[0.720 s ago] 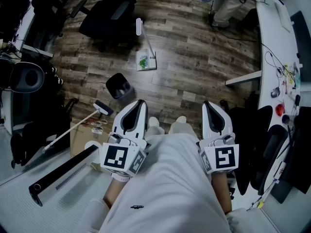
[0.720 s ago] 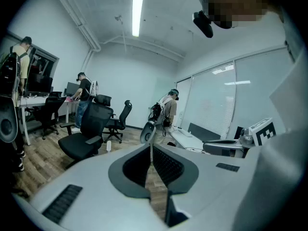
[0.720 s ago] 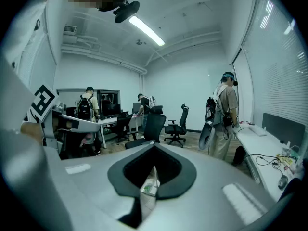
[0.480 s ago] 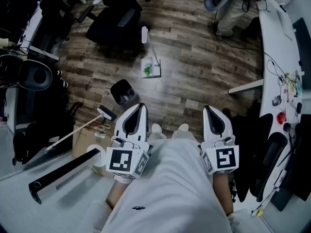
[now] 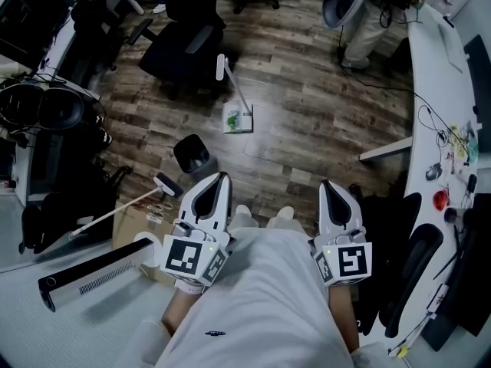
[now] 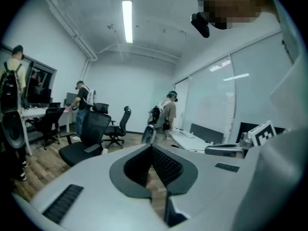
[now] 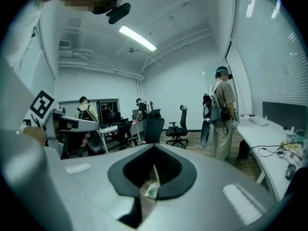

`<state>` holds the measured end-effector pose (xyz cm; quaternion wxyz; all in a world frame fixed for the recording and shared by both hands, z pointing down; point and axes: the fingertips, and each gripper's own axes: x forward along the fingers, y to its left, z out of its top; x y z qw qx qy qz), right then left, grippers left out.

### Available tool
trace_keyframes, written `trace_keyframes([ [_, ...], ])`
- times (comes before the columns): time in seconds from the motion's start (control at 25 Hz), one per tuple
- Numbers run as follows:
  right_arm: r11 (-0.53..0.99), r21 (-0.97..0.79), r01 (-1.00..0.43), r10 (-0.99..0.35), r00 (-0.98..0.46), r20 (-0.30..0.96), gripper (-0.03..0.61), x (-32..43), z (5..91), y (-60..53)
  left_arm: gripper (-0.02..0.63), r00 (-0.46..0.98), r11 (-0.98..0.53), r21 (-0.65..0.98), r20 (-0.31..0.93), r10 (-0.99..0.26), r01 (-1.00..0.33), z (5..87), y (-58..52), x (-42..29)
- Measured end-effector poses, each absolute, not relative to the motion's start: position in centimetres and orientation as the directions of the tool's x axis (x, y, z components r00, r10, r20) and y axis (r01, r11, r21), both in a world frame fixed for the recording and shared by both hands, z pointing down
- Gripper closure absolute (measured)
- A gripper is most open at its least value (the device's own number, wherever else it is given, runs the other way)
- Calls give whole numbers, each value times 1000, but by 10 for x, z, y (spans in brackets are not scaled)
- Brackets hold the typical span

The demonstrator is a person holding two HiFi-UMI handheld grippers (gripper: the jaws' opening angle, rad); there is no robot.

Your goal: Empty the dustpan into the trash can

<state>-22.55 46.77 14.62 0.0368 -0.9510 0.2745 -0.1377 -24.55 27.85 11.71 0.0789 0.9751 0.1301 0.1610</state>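
In the head view a white dustpan [image 5: 237, 118] with green scraps in it stands on the wood floor, its long handle [image 5: 222, 69] rising to the upper left. A small black trash can [image 5: 192, 153] sits closer to me and to its left. My left gripper [image 5: 220, 177] and right gripper [image 5: 325, 184] are held side by side at waist height, well short of both. Each is shut with nothing between its jaws. In the right gripper view [image 7: 154, 146] the dustpan [image 7: 151, 190] shows through the jaw window. The left gripper view [image 6: 150, 146] shows only floor there.
A white-handled broom [image 5: 123, 205] leans over a cardboard box [image 5: 132, 222] at the left. Black office chairs [image 5: 180, 48] stand beyond the dustpan. Another person [image 5: 367, 18] stands at the back right by a long white desk [image 5: 441, 90]. A long black bar [image 5: 88, 276] lies lower left.
The dustpan and trash can have slid down in the head view, so they are a little closer to me. Both grippers keep their place and stay shut.
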Motion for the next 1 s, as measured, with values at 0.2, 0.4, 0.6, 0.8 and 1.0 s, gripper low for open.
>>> trace_keyframes([
  [0.2,-854,-74,-515,-517,824,232,572,-222,147,494,606,892,-947,189,328,311,261,131,322,-253],
  [0.4,-854,-75,-514,-519,834,187,571,-226,140,503,606,875,-947,185,367,316,264,138,331,-262],
  [0.6,-835,-91,-543,-550,813,193,571,-225,145,492,606,876,-956,206,395,277,210,146,314,-261],
  [0.8,-823,-88,-561,-567,802,186,571,-200,146,480,606,886,-952,248,380,266,180,155,303,-232],
  [1.0,-834,-85,-546,-550,805,224,571,-148,163,474,606,881,-944,277,381,280,180,172,293,-179],
])
